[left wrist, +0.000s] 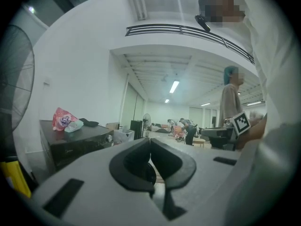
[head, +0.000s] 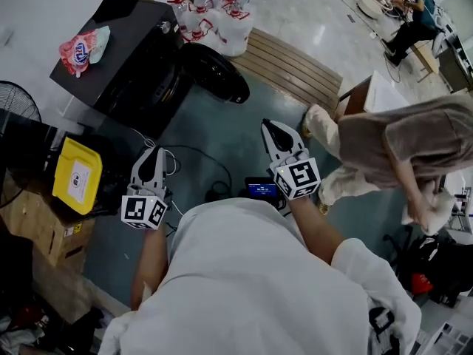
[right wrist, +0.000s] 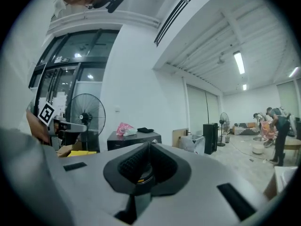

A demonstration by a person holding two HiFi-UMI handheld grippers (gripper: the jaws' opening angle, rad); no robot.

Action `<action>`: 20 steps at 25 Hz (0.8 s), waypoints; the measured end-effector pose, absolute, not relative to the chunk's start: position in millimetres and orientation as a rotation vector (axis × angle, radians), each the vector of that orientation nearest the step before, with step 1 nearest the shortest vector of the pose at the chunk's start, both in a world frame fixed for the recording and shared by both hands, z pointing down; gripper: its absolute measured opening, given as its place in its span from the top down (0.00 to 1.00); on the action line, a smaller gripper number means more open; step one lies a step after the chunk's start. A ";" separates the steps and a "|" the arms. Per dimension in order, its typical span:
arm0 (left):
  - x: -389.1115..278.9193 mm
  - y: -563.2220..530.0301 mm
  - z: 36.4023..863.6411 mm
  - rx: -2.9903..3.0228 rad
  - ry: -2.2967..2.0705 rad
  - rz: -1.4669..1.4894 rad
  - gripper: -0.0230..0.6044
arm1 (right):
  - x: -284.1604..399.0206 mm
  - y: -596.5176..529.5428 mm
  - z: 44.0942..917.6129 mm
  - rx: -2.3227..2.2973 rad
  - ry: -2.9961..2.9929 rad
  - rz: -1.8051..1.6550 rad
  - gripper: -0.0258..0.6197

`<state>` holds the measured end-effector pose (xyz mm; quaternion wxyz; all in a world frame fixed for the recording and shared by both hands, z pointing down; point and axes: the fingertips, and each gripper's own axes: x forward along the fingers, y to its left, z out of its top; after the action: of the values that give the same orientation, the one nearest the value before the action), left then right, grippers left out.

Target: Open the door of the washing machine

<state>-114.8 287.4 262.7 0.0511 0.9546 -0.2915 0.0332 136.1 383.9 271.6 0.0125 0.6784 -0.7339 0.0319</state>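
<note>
The black washing machine stands at the upper left of the head view. Its round dark door is swung out from the front. My left gripper hovers over the floor below the machine, its jaws shut and empty. My right gripper is held right of the door, also shut with nothing between its fingers. In the left gripper view the machine lies ahead on the left, beyond the left gripper. The right gripper view shows the machine straight ahead, past the right gripper.
A pink bag and dark cloth lie on the machine's top. Plastic bottles stand behind it, beside a slatted wooden bench. A yellow box and a fan are at the left. A person bends over at the right. Cables cross the floor.
</note>
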 end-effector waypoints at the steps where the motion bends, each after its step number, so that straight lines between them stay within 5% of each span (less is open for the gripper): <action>1: -116.2 287.1 263.2 2.903 -0.893 0.100 0.95 | 135.1 383.2 272.1 2.113 -2.289 0.098 0.91; 20: -129.3 269.6 267.3 2.869 -0.940 0.107 0.95 | 134.0 370.2 278.0 2.131 -2.262 0.122 0.91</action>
<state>-129.3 269.6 267.3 0.0604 0.9479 -0.3107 0.0354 134.0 370.2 278.0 0.0157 0.6852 -0.7272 0.0392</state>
